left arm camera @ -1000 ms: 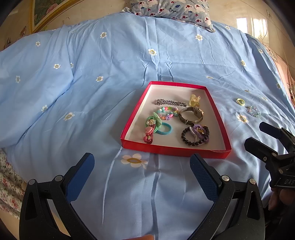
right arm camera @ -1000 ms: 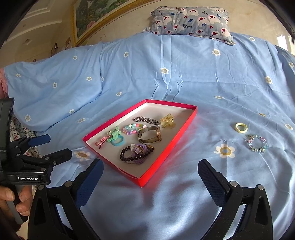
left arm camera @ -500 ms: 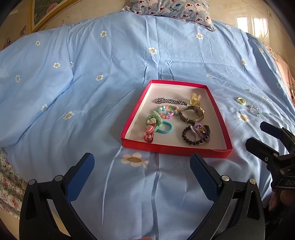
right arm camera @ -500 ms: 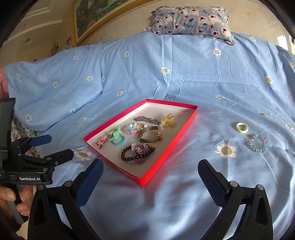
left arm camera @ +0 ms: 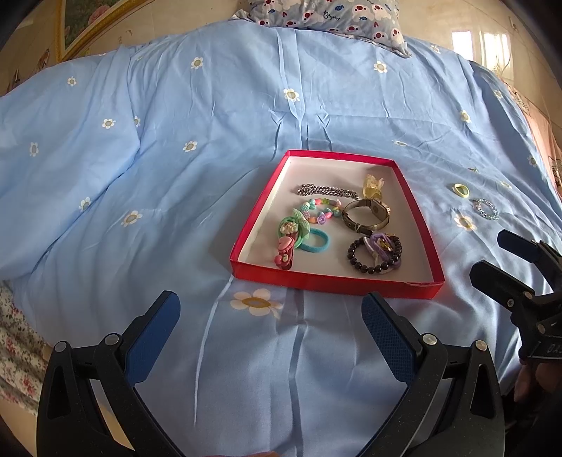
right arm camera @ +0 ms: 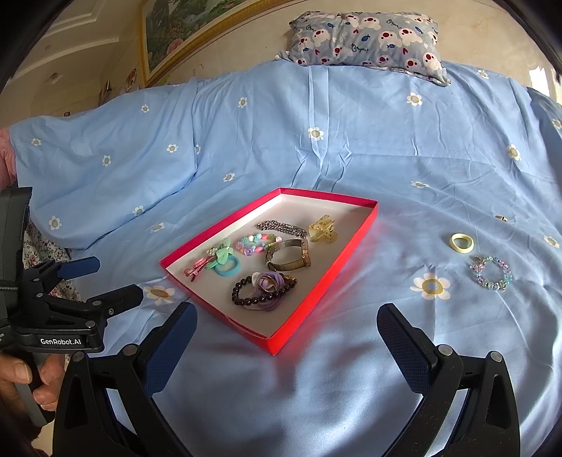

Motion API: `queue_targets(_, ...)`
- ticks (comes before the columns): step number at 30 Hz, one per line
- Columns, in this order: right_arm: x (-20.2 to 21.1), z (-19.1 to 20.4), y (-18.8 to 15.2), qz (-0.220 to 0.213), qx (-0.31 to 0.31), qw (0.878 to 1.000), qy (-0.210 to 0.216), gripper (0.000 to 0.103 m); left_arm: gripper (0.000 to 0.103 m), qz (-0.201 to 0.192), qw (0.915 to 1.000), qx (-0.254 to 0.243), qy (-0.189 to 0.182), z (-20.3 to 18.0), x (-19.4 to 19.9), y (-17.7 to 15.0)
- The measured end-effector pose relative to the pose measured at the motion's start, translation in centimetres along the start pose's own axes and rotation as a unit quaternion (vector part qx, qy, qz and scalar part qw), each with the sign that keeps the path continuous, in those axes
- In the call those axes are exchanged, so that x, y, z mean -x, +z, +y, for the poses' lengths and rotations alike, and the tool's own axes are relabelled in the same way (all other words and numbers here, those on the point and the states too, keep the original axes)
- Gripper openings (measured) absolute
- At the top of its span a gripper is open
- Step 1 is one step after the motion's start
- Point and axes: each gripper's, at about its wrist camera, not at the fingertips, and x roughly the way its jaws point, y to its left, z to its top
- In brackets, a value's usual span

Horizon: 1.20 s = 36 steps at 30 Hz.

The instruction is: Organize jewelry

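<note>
A red tray [left arm camera: 333, 281] [right arm camera: 316, 298] lies on the blue bedspread and holds several pieces: a silver chain [left arm camera: 326, 191], a yellow claw clip [right arm camera: 322, 230], a watch [left arm camera: 367, 215], a dark bead bracelet [right arm camera: 260, 295] and hair ties. A pale yellow ring [right arm camera: 461, 242] [left arm camera: 461, 190] and a clear bead bracelet [right arm camera: 491, 273] [left arm camera: 485, 208] lie on the bedspread right of the tray. My left gripper [left arm camera: 270, 327] is open and empty, near the tray's front edge. My right gripper [right arm camera: 286, 334] is open and empty, in front of the tray's near corner.
A patterned pillow [right arm camera: 365, 38] sits at the head of the bed. A small dark object [right arm camera: 501, 218] lies on the bedspread beyond the yellow ring. The bedspread [left arm camera: 175, 175] bulges in folds at the left. A framed picture [right arm camera: 182, 31] hangs on the wall.
Both views have shifted slightly; the tray sits a little lower in the frames. Nothing was picked up or released. Both grippers stay open.
</note>
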Motion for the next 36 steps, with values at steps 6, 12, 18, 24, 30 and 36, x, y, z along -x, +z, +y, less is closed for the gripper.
queue_targets(6, -0.02, -0.05, 0.01, 0.000, -0.001, 1.000, 0.001, 0.103, 0.103, 0.002, 1.0000, -0.001, -0.001, -0.01, -0.05, -0.10)
queue_targets(12, -0.01, -0.02, 0.00, 0.000, -0.002, 1.000, 0.001, 0.103, 0.103, 0.005, 1.0000, 0.003, 0.000, 0.07, -0.15, -0.15)
queue_targets(18, 0.12, 0.15, -0.02, 0.000, 0.000, 1.000, 0.002, 0.103, 0.103, 0.006, 1.0000, 0.003, -0.001, 0.09, -0.10, -0.18)
queue_targets(24, 0.17, 0.11, 0.00, 0.000, -0.002, 1.000, 0.002, 0.103, 0.103, 0.006, 1.0000, 0.003, 0.001, 0.04, -0.06, -0.17)
queue_targets(30, 0.16, 0.11, 0.02, 0.000, -0.003, 1.000, 0.003, 0.103, 0.103, 0.005, 1.0000, 0.002, 0.005, 0.06, -0.21, -0.26)
queue_targets(36, 0.30, 0.20, 0.31, -0.002, -0.005, 1.000, 0.006, 0.103, 0.103, 0.005, 1.0000, 0.001, 0.003, 0.07, -0.38, -0.45)
